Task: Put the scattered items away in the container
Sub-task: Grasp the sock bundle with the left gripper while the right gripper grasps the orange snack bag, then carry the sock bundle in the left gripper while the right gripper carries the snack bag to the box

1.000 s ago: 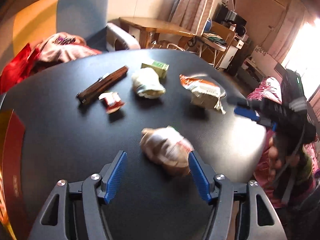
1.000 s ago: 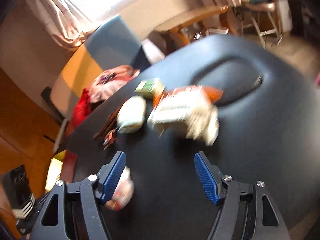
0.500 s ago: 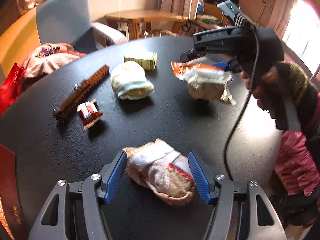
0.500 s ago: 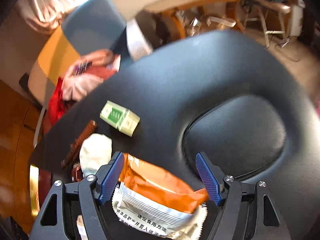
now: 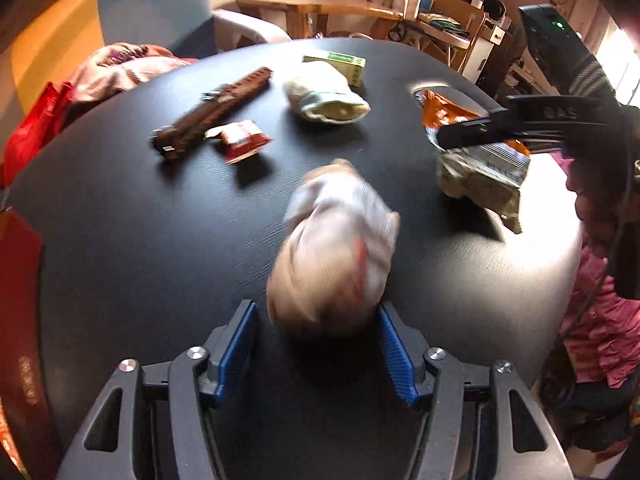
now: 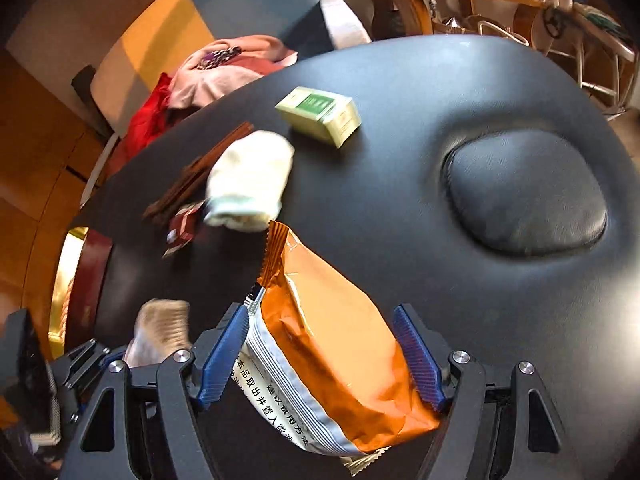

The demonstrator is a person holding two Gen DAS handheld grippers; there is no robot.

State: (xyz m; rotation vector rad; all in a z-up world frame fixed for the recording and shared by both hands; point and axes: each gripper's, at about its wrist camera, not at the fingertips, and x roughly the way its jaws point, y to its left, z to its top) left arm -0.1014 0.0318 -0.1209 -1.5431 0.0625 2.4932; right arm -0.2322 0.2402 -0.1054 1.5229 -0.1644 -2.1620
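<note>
A rolled beige sock bundle, blurred, lies on the black table between the wide-spread fingers of my left gripper, its near end close against both blue pads. My right gripper straddles an orange and white snack packet, which fills the gap between its pads; in the left wrist view the right gripper reaches over that packet. A cream sock, green box, brown bar and small red packet lie farther back. A red box sits at the left edge.
An oval padded recess marks the table's right part. A blue armchair with heaped pink and red clothes stands behind the table. A person's hand and pink garment are at the right edge. A wooden table stands beyond.
My left gripper has advanced, so the sock bundle sits deeper between its fingers. My right gripper has come down over the orange packet, which now lies further in between its pads.
</note>
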